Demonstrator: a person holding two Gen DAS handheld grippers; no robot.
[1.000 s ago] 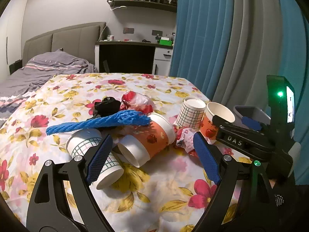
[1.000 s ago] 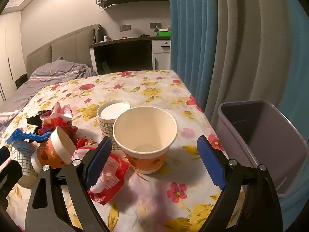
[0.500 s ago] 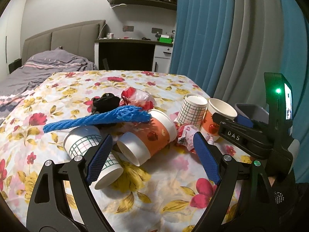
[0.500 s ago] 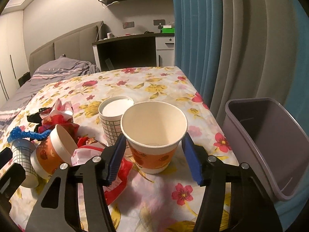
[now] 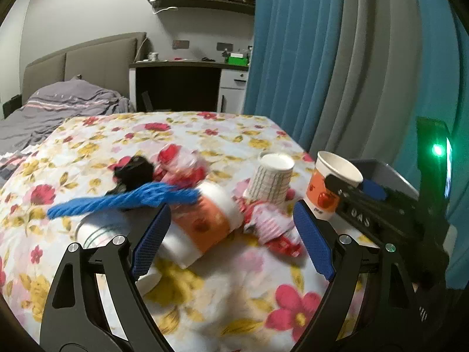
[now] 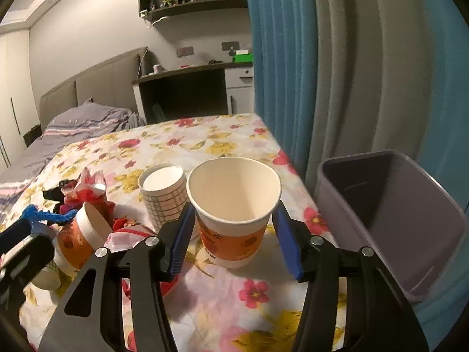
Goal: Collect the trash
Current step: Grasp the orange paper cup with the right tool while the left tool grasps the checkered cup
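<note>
My right claw [image 6: 233,236] has narrowed since a second ago and now clamps the orange paper cup [image 6: 233,211] near the worktop's [image 6: 205,143] right edge, beside the bin [image 6: 392,220]. My left claw [image 5: 231,240] hangs apart. "DAS" shows on the right claw's body.

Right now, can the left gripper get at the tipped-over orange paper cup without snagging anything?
Probably yes. The left gripper is open and the tipped-over orange paper cup lies straight ahead between its fingers. But the blue mesh netting drapes over the cup's top, so it may get dragged along.
</note>
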